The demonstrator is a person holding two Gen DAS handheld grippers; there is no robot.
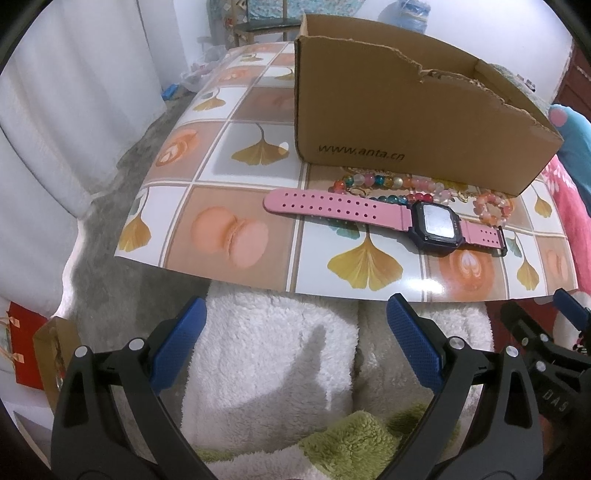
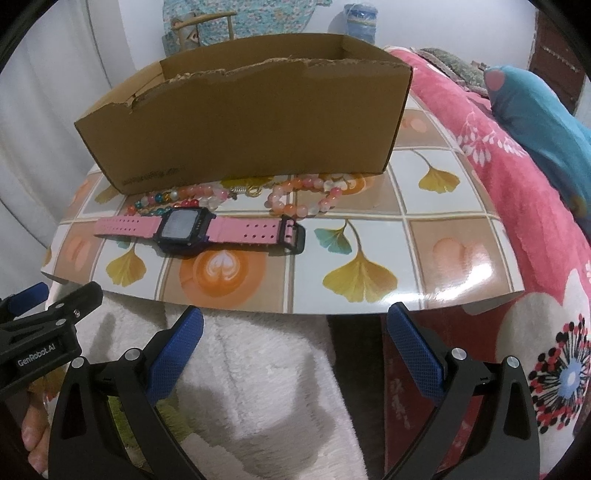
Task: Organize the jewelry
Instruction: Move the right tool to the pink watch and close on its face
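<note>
This is a home, most likely a bedroom. A pink blanket (image 2: 491, 155) with flowers and a white fleece cover (image 1: 269, 369) lie on a bed, a white curtain (image 1: 74, 110) hangs at the side, and a wooden chair (image 2: 201, 27) stands behind.

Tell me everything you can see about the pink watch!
The pink watch with a dark square case lies flat and unbuckled on the glossy tile-patterned mat. Its rubbery-looking strap is stretched out straight, dotted with rows of holes, and ends in a dark buckle. The grey screen looks blank. It sits just in front of the colourful beaded bracelets; nothing holds it.
</note>
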